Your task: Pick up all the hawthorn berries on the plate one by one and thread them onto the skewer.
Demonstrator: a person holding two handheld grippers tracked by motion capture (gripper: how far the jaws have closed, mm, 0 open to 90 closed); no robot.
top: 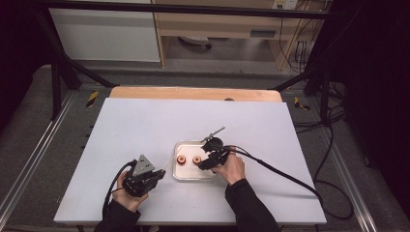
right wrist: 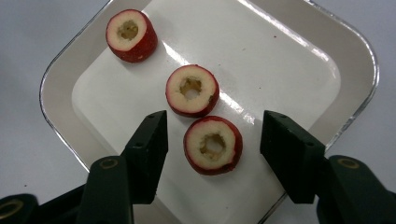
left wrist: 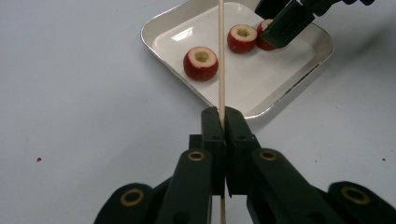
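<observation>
**Skewer clamped on the left, right jaws straddling a fruit ring**

On the white tabletop sits a shallow white tray with rounded corners, and in it lie three red-skinned fruit pieces, each cored so that a pale ring of flesh surrounds a hole.

The left gripper is held near the tray's left side in the high view, just off its edge. Its jaws are clenched on a thin wooden skewer — the stick passes straight between the two black pads and runs on over the tray, crossing just beside the nearest fruit piece in the left gripper view. In the high view the left gripper lies low over the tabletop with its grey three-cornered plate on top.

The right gripper hangs over the tray's right part, jaws pointing down into it. They stand apart, one on either side of the closest fruit ring, with a visible gap between each pad and the red skin — nothing is grasped. That ring touches the middle fruit ring, while the far fruit ring lies apart, near the tray's corner. In the left gripper view the right gripper's black jaws come in at the tray's far side, partly covering one fruit piece.

The right hand rests at the tray's right edge, its cable trailing off across the tabletop to the right.
</observation>
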